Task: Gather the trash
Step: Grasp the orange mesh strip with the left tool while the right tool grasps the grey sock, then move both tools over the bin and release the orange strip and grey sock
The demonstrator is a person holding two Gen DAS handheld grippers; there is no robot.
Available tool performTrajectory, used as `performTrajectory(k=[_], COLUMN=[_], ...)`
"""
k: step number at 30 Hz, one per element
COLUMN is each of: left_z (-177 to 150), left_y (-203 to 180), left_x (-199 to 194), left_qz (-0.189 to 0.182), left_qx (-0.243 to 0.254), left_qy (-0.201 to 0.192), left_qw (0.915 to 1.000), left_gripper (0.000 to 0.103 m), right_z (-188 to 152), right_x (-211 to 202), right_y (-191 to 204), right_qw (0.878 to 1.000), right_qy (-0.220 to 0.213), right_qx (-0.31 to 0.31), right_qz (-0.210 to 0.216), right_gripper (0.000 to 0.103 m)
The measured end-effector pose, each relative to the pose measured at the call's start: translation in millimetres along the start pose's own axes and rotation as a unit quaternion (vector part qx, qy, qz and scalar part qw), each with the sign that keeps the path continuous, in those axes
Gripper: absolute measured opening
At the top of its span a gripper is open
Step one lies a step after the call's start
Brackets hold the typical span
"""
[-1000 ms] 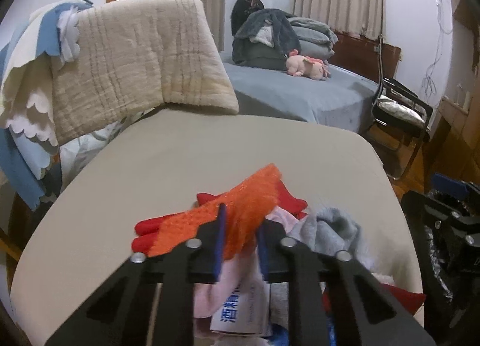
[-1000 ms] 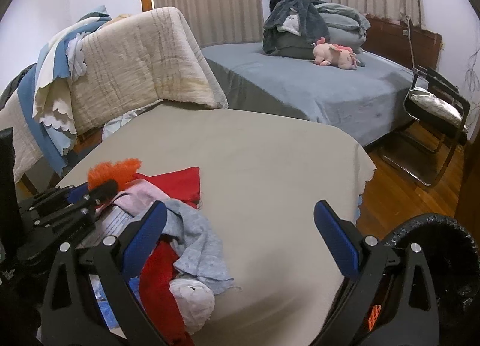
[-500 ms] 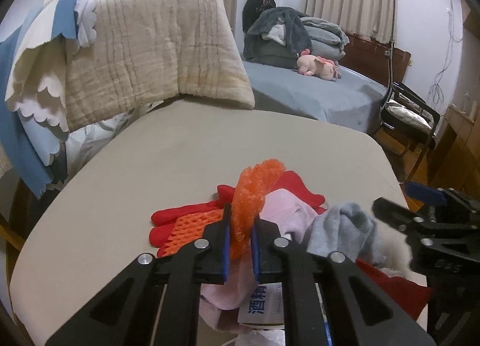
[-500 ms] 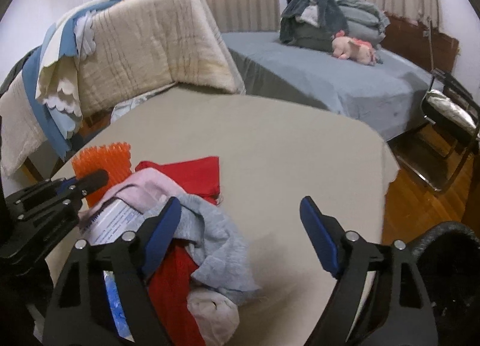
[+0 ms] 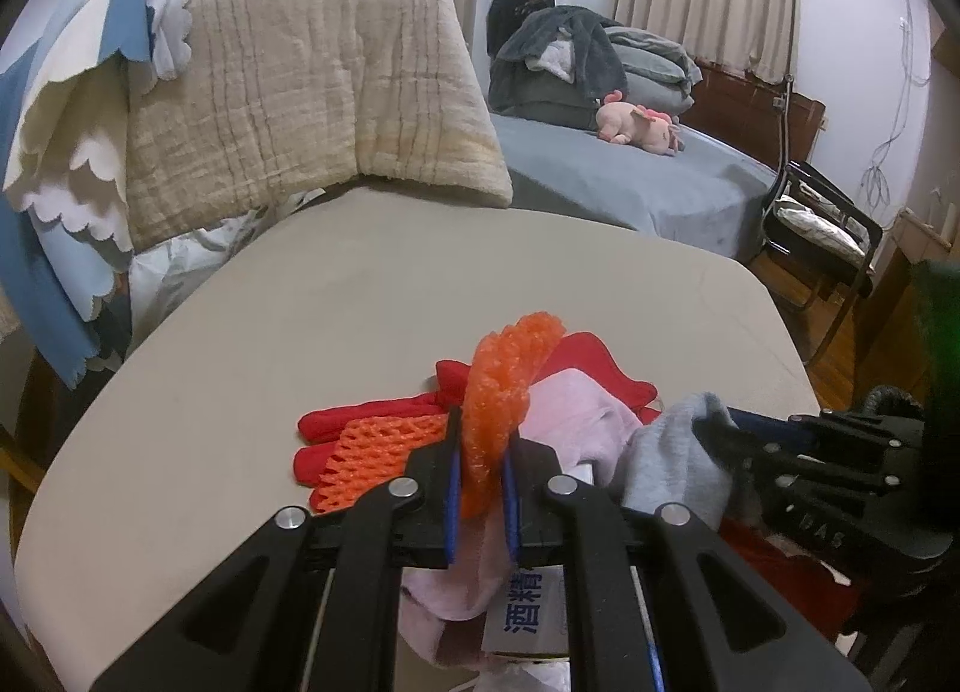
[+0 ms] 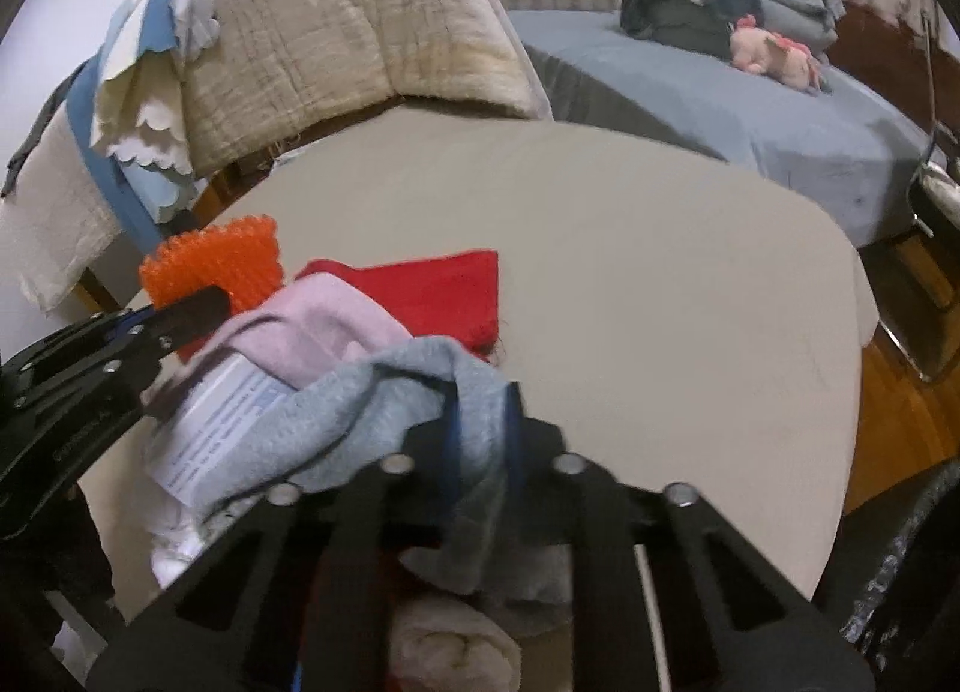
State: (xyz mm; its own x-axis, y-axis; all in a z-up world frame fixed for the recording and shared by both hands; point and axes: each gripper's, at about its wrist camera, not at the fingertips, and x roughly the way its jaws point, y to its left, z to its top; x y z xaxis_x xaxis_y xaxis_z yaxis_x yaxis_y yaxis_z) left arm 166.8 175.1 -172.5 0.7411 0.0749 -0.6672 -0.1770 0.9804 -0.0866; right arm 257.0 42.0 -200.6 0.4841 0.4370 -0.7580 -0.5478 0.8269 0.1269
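Observation:
A heap of cloth and trash lies at the near edge of the beige table. My left gripper is shut on an orange foam net, which stands up between the blue pads. Its other end lies flat on a red glove. To its right, my right gripper has its jaws closing on a fold of grey cloth, and the pads press on it. Under the grey cloth are a pink cloth, a red cloth and a white printed packet.
A black trash bag stands past the table's right edge. Blankets hang over a rail behind the table on the left. A grey bed with a pink plush toy and a black chair lie beyond.
My right gripper moved left and down onto the heap, and its wide-open jaws closed on the grey cloth. The left gripper kept its hold on the orange net and hardly moved.

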Motion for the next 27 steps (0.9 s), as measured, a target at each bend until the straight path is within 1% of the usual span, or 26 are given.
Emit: performTrajectory(k=[1, 7, 15, 22, 27], left_z=[0.7, 7.0, 21.6, 36.6, 42.7], left_y=[0.3, 1.6, -2.0, -15.1, -33.0], left_x=[-0.7, -17.8, -51.8, -86.9, -108.5], left_qz=[0.0, 0.005, 0.007, -0.008, -0.024], left_qx=[-0.001, -0.006, -0.002, 0.004, 0.013], left_qy=[-0.001, -0.015, -0.046, -0.079, -0.097], left_qw=[1.0, 0.9999, 0.9989, 0.9969, 0.9949], left_gripper=[0.011, 0.011, 0.011, 0.011, 0.011], right_z=[1.6, 13.9, 26.6, 36.0, 35.8], right_x=[-4.7, -39.5, -83.7, -119.6, -144.1], right_y=[0.9, 1.5, 6.7, 10.6, 4.6], right_qw=[1.0, 0.999, 0.995, 0.993, 0.99], right_qy=[-0.007, -0.044, -0.085, -0.114, -0.133], right_qx=[-0.001, 0.007, 0.012, 0.01, 0.018], right_qz=[0.002, 0.024, 0.04, 0.041, 0.04], right_gripper=[0.008, 0.006, 0.006, 0.006, 0.006])
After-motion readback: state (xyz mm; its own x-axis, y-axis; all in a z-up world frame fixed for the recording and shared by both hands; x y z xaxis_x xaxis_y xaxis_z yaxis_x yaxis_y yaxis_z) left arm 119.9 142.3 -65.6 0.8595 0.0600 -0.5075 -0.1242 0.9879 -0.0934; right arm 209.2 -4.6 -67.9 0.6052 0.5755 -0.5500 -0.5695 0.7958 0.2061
